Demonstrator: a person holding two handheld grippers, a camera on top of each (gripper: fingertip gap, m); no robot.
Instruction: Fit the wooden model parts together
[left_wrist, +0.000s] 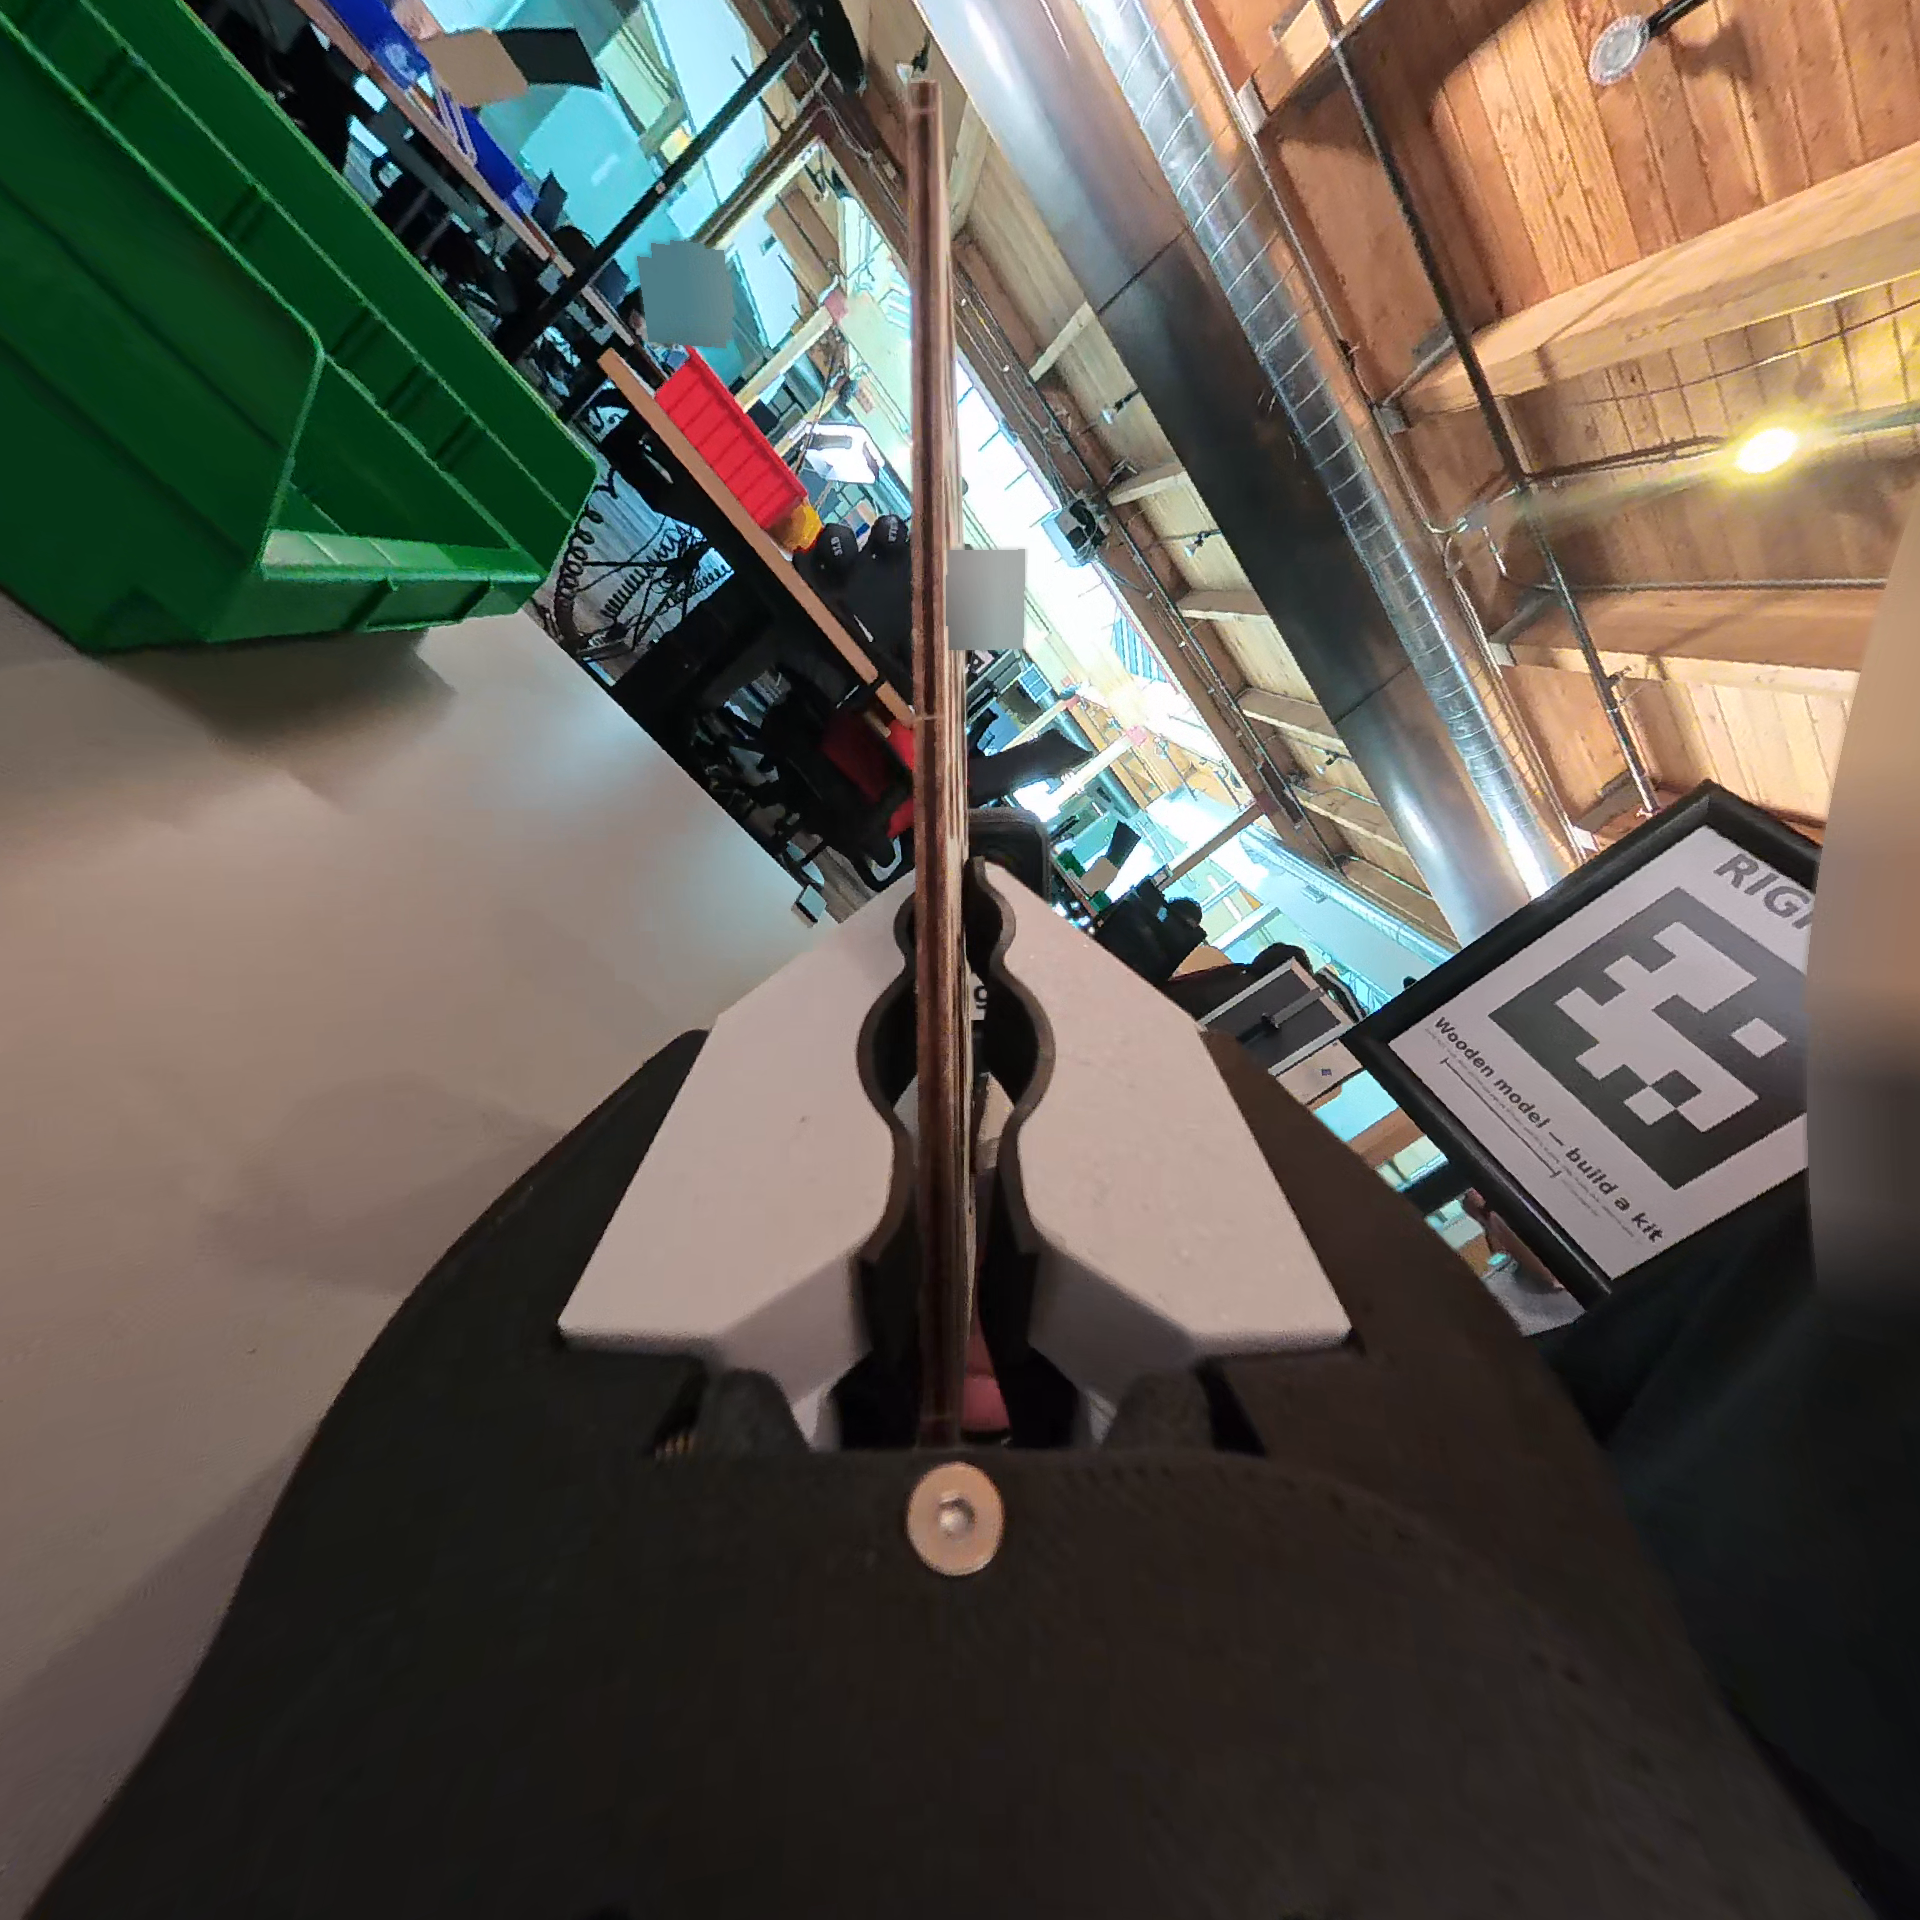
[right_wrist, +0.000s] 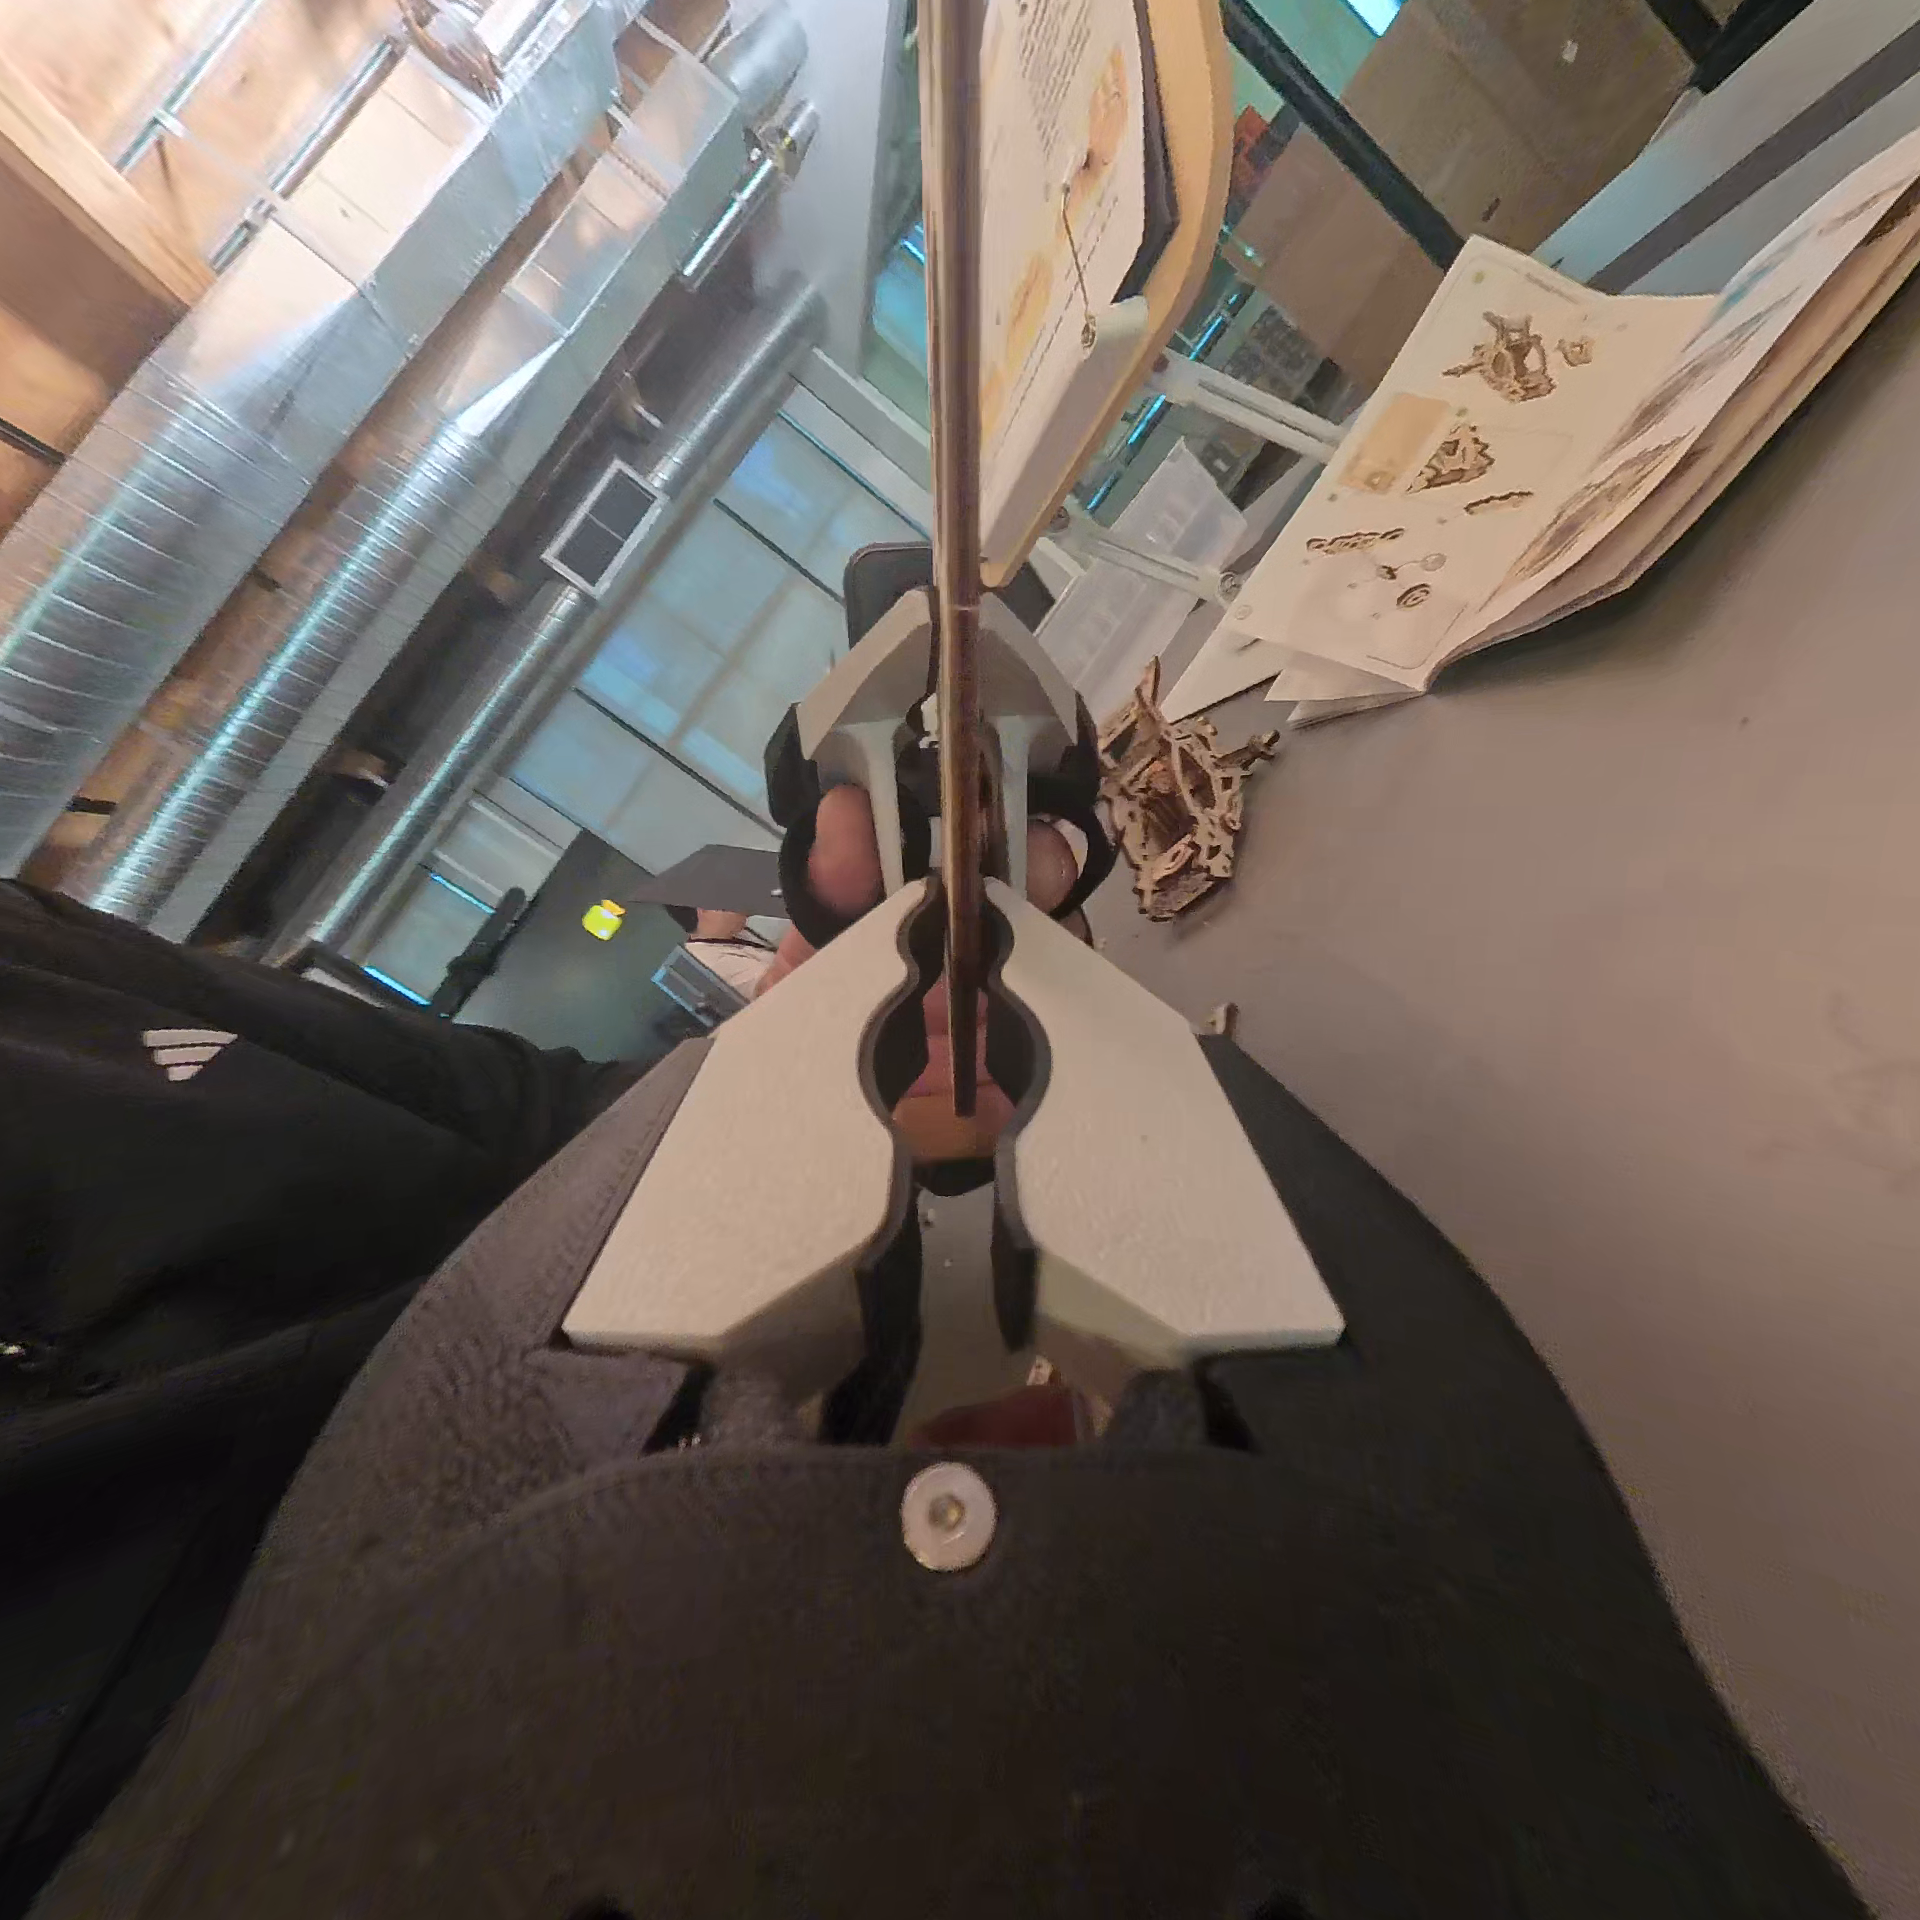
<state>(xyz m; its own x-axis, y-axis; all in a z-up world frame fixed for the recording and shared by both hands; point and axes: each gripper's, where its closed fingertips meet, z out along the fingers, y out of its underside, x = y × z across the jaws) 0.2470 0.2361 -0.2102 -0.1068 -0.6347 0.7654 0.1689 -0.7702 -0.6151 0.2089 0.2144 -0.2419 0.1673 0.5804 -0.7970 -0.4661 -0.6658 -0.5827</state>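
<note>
Thin plywood parts sheet, seen edge-on, held aloft off the grey table. Clamped from opposite ends: left gripper and right gripper both closed tight on its edge. Probably light, stiff, brittle along laser cuts; best gripped at solid border. Assembled wooden model and open instruction booklet lying beyond.

Each gripper has pale grey scalloped fingers on a textured black body with one silver screw
</note>
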